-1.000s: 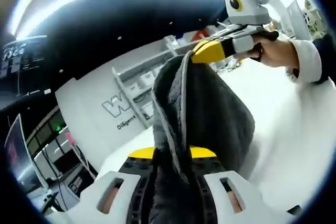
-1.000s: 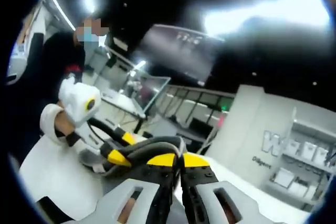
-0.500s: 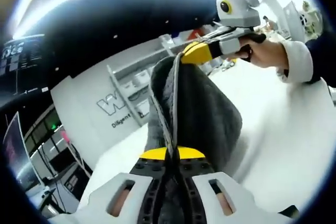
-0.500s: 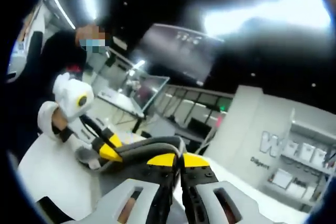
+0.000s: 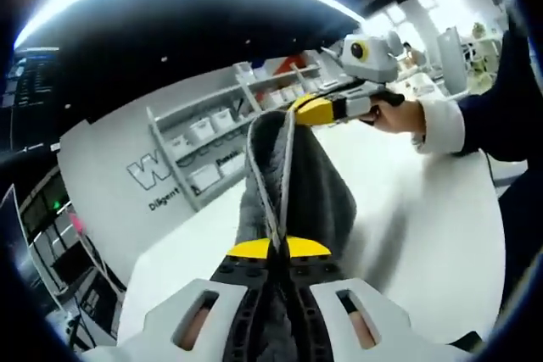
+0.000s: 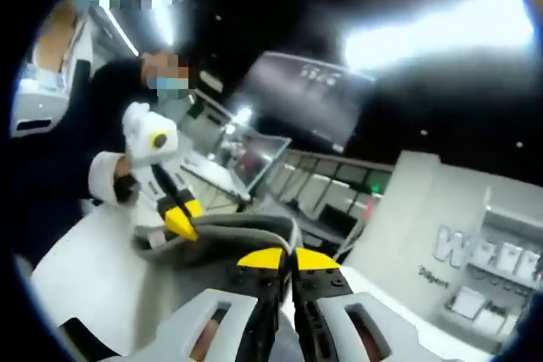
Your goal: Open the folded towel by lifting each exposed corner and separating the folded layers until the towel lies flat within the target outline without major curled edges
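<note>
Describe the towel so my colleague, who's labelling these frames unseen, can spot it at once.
Start at the white table. Above it, the left claw and right claw each pinch an end of one dark grey, fluffy towel, held up between them. It is the one soft, dark thing against the white tabletop, with a paler hem running along its edge.

Towel: dark grey cloth, fuzzy matt pile, paler stitched hem. Left gripper: matt white plastic body, yellow tips, black ribbed inner faces. Right gripper: same plastic. Table: smooth white, faint sheen. Sleeve cuff: white cloth.
</note>
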### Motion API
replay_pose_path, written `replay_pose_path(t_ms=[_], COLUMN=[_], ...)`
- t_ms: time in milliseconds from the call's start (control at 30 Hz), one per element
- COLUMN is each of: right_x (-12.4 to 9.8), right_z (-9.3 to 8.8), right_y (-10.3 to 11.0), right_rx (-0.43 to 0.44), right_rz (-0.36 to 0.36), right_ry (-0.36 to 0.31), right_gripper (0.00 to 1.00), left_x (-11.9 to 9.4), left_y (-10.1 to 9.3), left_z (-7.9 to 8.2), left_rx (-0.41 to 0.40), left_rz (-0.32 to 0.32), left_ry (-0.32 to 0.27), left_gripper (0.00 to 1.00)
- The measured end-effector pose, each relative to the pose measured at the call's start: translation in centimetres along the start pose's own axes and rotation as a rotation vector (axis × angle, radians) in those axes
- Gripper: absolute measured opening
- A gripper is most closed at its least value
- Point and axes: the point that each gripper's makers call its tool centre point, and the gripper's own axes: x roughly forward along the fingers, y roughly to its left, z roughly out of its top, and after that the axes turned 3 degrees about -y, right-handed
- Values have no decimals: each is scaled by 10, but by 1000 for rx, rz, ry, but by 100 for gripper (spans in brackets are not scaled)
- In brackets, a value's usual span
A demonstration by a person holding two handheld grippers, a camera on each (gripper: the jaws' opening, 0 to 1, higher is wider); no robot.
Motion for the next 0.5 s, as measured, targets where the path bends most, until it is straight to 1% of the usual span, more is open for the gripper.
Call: replay_pose_path(t_ms=[33, 133, 233, 300, 400, 500], right_x=[-2, -5, -8, -11, -15, -20], right_z=[2, 3, 7, 10, 12, 14], right_y=[3, 10, 17, 23, 31, 39], right_rx=[0, 0, 9, 21, 25, 42], right_rz=[13, 34, 65, 90, 119, 159], right_ry=[-6, -20, -33, -46, -52, -62], right_gripper=[0, 0, 0, 0, 0, 0], left_x=[-2, -9, -13, -15, -19, -23], left_y=[0, -1, -6, -13, -17, -18], left_z=[1, 4, 5, 3, 2, 3], left_rx=[5, 29, 58, 95, 106, 104], left_rz=[-6, -50, -106, -161, -204, -234], left_ry=[0, 9, 8, 19, 30, 35], left_gripper=[4, 4, 4, 4, 4, 4])
